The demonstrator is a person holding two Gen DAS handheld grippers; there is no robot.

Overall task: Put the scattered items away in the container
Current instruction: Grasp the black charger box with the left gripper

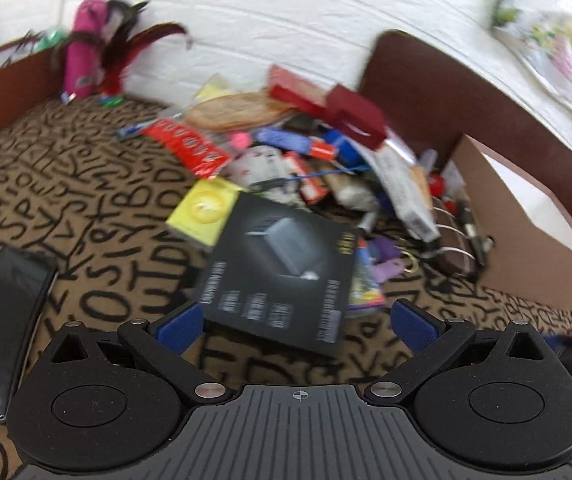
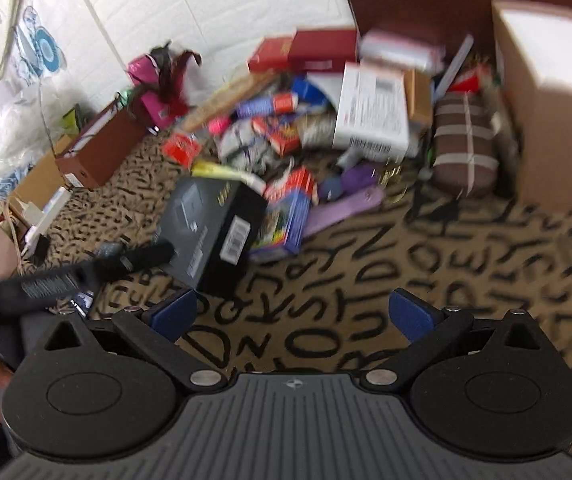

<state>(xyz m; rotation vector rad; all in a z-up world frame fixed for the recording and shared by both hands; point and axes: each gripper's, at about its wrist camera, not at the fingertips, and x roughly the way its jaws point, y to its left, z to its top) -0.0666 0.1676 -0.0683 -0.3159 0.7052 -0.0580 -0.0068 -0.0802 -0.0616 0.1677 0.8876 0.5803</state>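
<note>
A heap of scattered items lies on the letter-patterned cloth (image 1: 86, 200): a black carton (image 1: 282, 268), a yellow packet (image 1: 206, 210), a red packet (image 1: 190, 148) and red boxes (image 1: 350, 114). My left gripper (image 1: 296, 324) is open and empty, with the black carton's near edge just ahead between its blue pads (image 1: 178, 322). My right gripper (image 2: 293, 314) is open and empty over bare cloth. The black carton (image 2: 210, 228) lies to its front left. A cardboard container (image 2: 554, 120) stands at the right.
A dark phone (image 1: 2, 328) lies at the left. A brown box (image 1: 6, 92) and a pink feathered thing (image 1: 86, 48) stand against the white wall. A white box (image 2: 370, 108), a striped brown pouch (image 2: 466, 148) and purple items (image 2: 342, 208) sit near the container (image 1: 526, 248).
</note>
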